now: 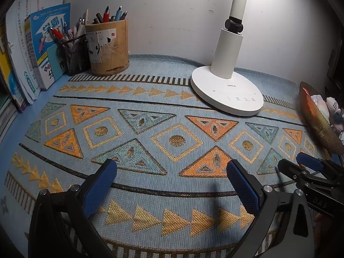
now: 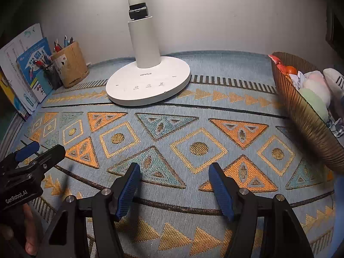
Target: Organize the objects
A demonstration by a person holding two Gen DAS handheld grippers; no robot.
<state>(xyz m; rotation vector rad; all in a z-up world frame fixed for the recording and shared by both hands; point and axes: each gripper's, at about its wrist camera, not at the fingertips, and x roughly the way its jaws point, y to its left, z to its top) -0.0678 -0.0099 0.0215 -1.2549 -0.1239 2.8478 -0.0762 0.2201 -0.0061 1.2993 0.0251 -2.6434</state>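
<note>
Left gripper (image 1: 172, 185) bottom centre, jaws apart, nothing between; right gripper (image 2: 174, 185) same, empty, over the patterned cloth (image 1: 172, 111) on the worktop. White lamp (image 1: 228, 90) mid-frame. Pen holders (image 1: 107, 47) and books (image 1: 49, 43) upper left; basket (image 2: 309, 116) of soft toys at right edge.

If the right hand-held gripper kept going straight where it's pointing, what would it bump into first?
Probably the blue patterned woven mat. The right hand-held gripper tilts downward with nothing between its open jaws, so it should meet the cloth well before the white round lamp base, though depth is hard to judge.
</note>
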